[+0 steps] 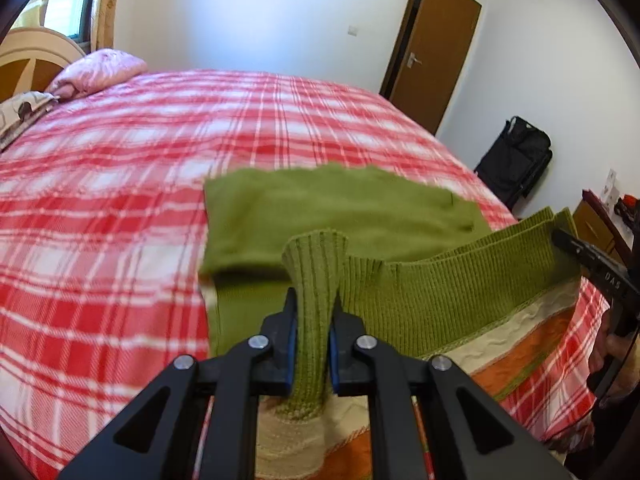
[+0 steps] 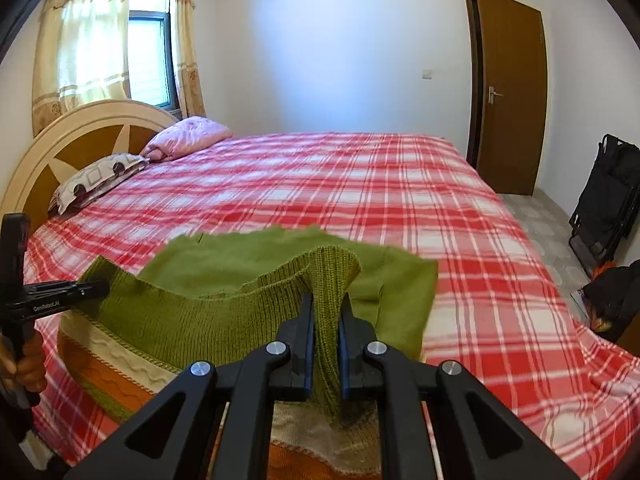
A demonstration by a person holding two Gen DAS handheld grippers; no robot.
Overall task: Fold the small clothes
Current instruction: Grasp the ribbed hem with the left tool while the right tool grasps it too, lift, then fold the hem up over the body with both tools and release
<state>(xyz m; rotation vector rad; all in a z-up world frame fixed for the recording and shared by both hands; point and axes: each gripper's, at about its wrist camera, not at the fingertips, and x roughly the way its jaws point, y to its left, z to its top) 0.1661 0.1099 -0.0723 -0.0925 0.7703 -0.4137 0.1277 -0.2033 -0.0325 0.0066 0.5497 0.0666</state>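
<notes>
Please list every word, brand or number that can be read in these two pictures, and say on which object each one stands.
"GenRobot.AI": on the side of the left gripper, seen from the right wrist view.
"DAS": on the side of the right gripper, seen from the left wrist view; small and blurred, so this reading is uncertain.
The green sweater shows no text.

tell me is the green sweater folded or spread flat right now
Partly folded. The green sweater already lies doubled on the plaid bedspread, its ribbed hem pinched up by the left gripper and right gripper.
</notes>
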